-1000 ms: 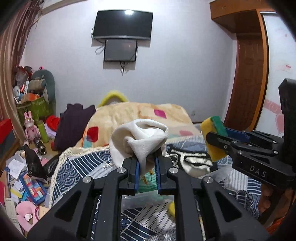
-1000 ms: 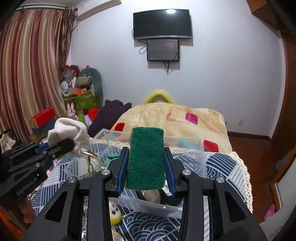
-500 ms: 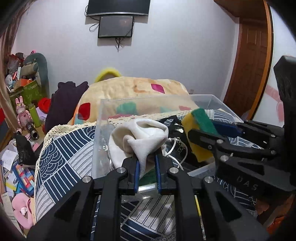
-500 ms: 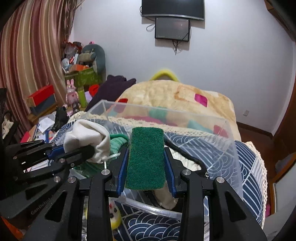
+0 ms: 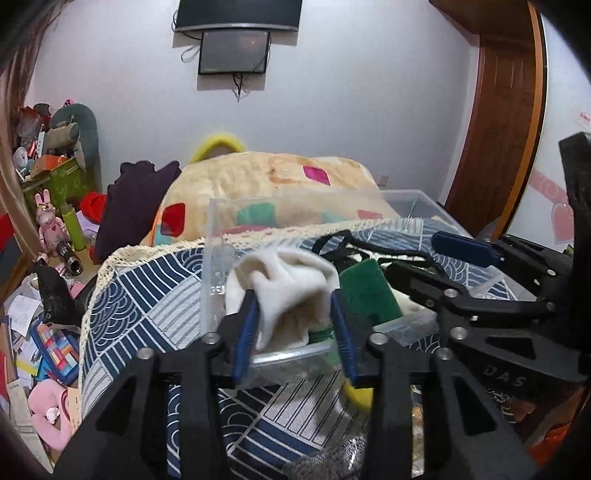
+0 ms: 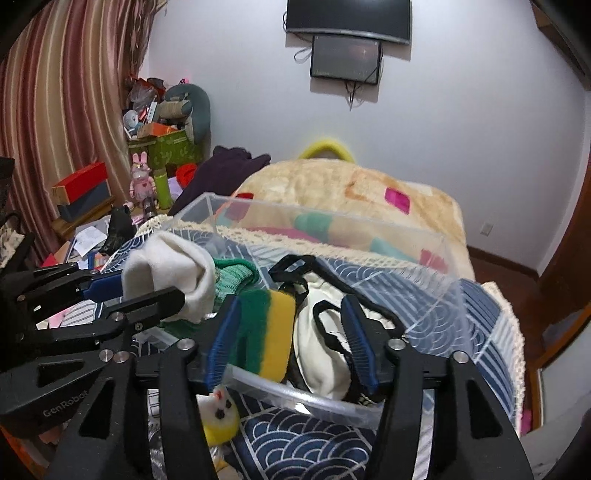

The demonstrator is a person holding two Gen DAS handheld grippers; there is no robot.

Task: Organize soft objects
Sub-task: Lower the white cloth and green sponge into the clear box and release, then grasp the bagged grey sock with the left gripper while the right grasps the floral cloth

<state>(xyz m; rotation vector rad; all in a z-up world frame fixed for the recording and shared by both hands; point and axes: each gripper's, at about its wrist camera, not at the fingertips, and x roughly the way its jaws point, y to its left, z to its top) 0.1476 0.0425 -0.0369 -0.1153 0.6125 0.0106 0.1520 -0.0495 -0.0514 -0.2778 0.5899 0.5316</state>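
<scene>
Over the clear plastic bin (image 6: 436, 295), the left gripper (image 5: 295, 325) stands spread around a crumpled, fuzzy cream cloth (image 5: 284, 288). The right gripper (image 6: 291, 339), released, flanks a rectangular green-and-yellow sponge (image 6: 266, 332) standing on end, tilted, inside the bin's near wall.

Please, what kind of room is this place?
Most likely a bedroom in a home. A bed with a plush blanket fills the middle, a television hangs on the wall, and stuffed toys with boxes crowd the corner beside striped curtains.
</scene>
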